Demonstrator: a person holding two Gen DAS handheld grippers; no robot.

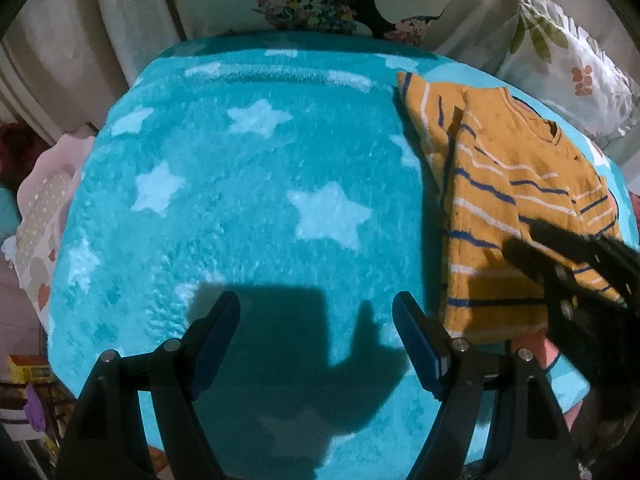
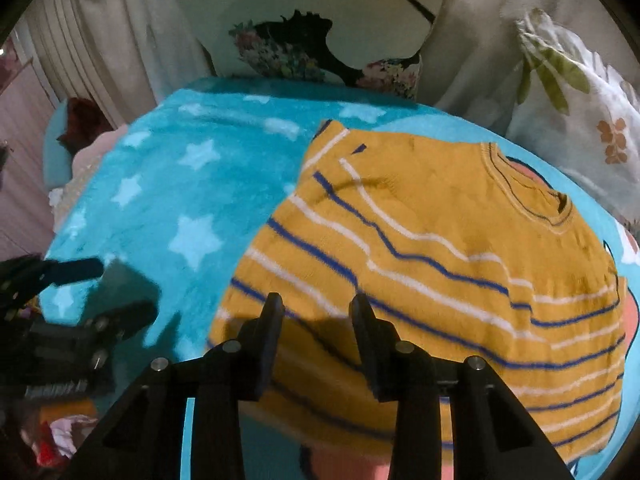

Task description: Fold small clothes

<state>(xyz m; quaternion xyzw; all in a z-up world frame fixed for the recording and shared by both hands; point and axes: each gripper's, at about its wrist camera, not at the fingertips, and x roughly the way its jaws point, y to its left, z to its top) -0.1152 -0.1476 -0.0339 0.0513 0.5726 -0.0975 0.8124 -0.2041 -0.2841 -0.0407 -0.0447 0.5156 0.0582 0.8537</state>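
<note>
No containers in either view; everything lies loose on the turquoise fleece blanket with pale star print (image 1: 248, 184).

Task item: mustard-yellow knit sweater with blue and white stripes (image 2: 420, 264) lies flat on the blanket, on its right side, neckline toward the far right, one sleeve folded over toward the far edge.

Left hand-held gripper (image 1: 316, 336): jaws spread wide, nothing between them, pointing down over bare blanket left of the sweater. Its shadow falls on the fleece directly under it.

Right hand-held gripper (image 2: 316, 320): jaws about half apart, over the near hem area of the sweater. Frame is blurred; can't tell whether the pads touch the knit or pinch a fold.

View differences:
- Left wrist view: mostly bare blanket, sweater squeezed to the right edge, right hand-held gripper enters as a dark blurred shape over the sweater's lower right part.
- Right wrist view: sweater fills the frame, collar and stripe pattern readable; left hand-held gripper sits at the left edge over the blanket.
- Both: white cushion with green leaf and orange flower print (image 1: 568, 64) at far right, floral-print white fabric (image 2: 304, 52) behind the blanket.
</note>
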